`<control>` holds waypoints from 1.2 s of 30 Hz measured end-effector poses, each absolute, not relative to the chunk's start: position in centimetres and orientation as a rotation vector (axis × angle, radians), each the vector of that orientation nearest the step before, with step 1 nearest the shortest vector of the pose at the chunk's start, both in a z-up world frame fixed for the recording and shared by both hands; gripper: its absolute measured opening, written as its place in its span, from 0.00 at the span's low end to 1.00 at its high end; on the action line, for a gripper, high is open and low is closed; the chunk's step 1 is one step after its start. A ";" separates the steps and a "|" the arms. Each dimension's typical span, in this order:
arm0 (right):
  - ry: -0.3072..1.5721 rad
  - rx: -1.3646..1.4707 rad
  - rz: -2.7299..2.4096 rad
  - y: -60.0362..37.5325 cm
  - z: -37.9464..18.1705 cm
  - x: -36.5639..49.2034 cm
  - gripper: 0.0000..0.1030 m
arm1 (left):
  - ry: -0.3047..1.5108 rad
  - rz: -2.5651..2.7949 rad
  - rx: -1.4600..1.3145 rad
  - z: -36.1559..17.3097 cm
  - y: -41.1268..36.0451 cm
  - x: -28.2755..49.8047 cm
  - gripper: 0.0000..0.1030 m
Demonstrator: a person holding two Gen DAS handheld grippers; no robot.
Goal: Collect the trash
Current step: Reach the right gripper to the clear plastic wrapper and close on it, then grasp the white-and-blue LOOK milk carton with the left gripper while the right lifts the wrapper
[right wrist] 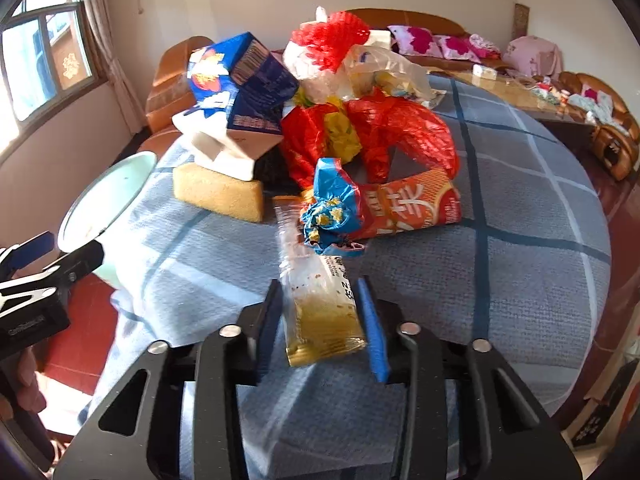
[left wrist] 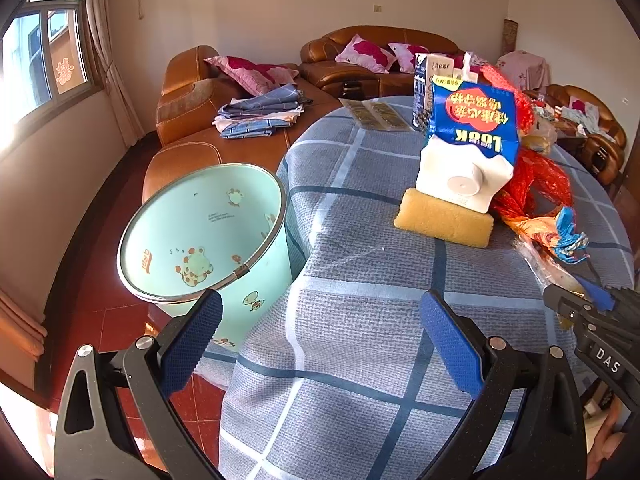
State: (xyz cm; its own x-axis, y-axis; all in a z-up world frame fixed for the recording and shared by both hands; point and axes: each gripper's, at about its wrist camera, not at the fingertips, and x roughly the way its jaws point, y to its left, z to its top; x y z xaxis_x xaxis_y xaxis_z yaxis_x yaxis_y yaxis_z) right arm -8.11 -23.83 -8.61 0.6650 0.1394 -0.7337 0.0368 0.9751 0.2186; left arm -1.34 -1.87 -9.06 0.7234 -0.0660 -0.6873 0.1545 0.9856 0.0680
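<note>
Right gripper: fingers clamped on a clear plastic wrapper with a yellowish end, lying on the checked tablecloth. Beyond its fingertips sits the trash pile. Left gripper: fingers wide apart, nothing between them; the mint bin stands just past its left finger.

Each black gripper has blue finger pads and silver screws.
</note>
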 end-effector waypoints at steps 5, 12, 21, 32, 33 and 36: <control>0.777 0.264 0.096 -24.1 -6.2 -9.1 0.26 | 0.730 -0.129 0.117 -8.3 -1.8 -2.0 0.94; 0.662 0.286 0.078 -25.3 -2.5 -9.5 0.25 | 0.722 -0.136 0.100 -7.7 -1.6 -1.9 0.94; 0.542 0.350 -0.012 -28.7 -0.1 -8.3 0.26 | 0.680 -0.216 0.066 -6.4 -3.3 0.9 0.94; 0.524 0.364 -0.098 -30.5 -0.9 -6.8 0.26 | 0.663 -0.441 0.046 -5.7 -11.4 7.5 0.94; 0.525 0.371 -0.099 -30.8 -1.0 -6.6 0.26 | 0.672 -0.456 0.045 -6.0 -11.8 8.0 0.94; 0.526 0.378 -0.096 -31.0 -1.2 -6.3 0.26 | 0.690 -0.430 0.076 -7.2 -12.8 8.9 0.93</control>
